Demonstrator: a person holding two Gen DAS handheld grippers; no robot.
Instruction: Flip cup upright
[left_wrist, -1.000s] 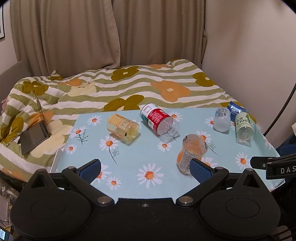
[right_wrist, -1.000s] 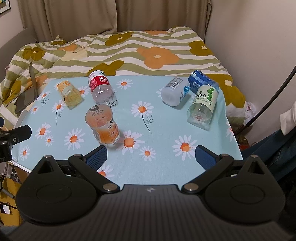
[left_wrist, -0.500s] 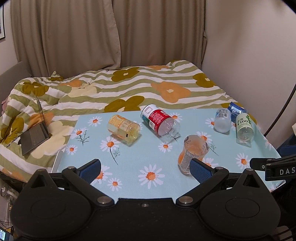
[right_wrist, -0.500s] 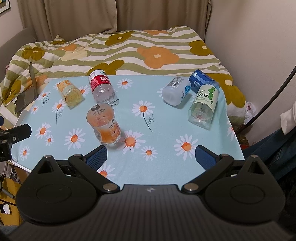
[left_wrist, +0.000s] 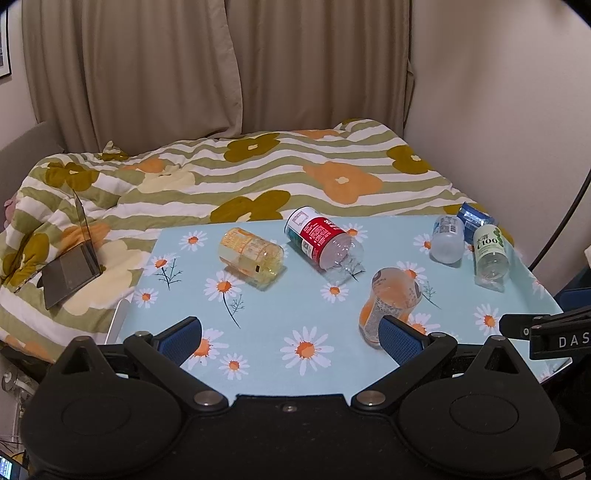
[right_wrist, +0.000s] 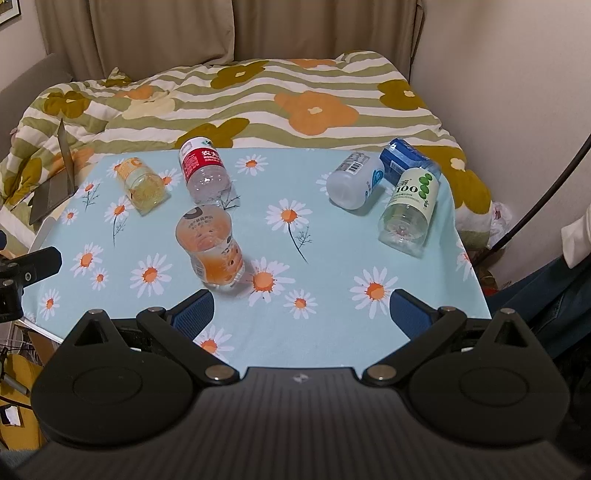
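Note:
An orange-printed clear cup stands on end on the daisy tablecloth, apparently with its closed end up. My left gripper is open at the near table edge, and its right finger pad overlaps the cup's lower part in view. My right gripper is open too, with the cup just beyond its left finger pad. Neither gripper holds anything.
Several other cut-bottle cups lie on their sides: yellow, red-labelled, white, blue, green "100". A bed with a flowered quilt lies behind, with a laptop at its left. A wall stands on the right.
Both views have drifted only slightly. The cups have not moved and both grippers have stayed open.

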